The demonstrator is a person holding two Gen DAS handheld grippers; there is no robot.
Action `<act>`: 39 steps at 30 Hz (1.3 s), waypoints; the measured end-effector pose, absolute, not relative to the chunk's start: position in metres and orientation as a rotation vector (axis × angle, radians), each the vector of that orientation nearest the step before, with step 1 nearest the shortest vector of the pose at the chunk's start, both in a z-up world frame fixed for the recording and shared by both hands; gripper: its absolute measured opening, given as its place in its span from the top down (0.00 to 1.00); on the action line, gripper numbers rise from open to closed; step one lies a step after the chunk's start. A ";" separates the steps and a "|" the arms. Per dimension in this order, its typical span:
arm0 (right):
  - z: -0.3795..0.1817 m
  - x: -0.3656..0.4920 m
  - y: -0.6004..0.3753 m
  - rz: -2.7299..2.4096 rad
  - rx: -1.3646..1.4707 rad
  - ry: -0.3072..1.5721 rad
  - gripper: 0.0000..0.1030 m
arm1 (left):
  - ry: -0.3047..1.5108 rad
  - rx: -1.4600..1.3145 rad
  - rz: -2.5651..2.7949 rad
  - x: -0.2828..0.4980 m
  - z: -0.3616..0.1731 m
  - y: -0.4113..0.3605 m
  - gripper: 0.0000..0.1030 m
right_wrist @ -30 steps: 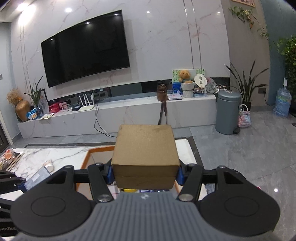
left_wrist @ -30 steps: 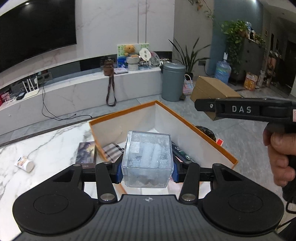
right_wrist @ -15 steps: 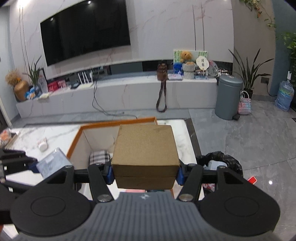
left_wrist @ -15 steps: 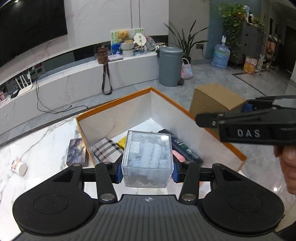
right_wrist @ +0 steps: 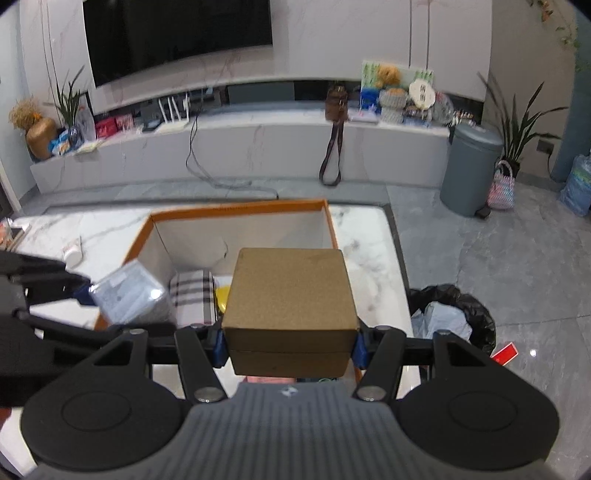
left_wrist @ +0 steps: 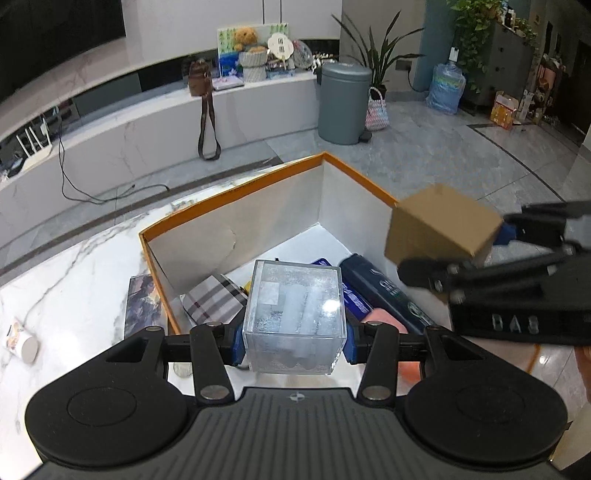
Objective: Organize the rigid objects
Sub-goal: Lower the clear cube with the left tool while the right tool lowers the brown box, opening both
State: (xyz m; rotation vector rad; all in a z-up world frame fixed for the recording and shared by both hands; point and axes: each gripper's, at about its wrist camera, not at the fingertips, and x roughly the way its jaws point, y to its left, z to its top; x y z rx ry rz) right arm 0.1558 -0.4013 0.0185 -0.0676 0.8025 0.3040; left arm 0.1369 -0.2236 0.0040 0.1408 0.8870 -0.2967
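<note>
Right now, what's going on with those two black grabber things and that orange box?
A person is tidying small items into the orange-rimmed box on the marble table, one hand-held gripper in each hand. The left gripper is clamped on a clear plastic cube; the right gripper is clamped on a brown cardboard box. Both hang above the box, which already holds a plaid case and a dark blue pack.

A home living room. A large dark television hangs on a marble-veined wall across the top of the right wrist frame, above a long low white media bench. At the upper right stand a teddy bear, a grey pedal bin and a potted plant. A marble-topped table sits mid-frame on glossy grey floor tiles.
</note>
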 end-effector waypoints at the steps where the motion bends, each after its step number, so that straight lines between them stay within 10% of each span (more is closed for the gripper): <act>1: 0.016 0.160 -0.400 0.305 -0.072 0.813 0.43 | 0.894 0.146 -0.296 0.143 0.003 -0.223 0.48; 39: -0.045 0.237 -0.325 0.302 -0.429 0.844 0.43 | 1.109 0.319 -0.329 0.252 -0.044 -0.222 0.48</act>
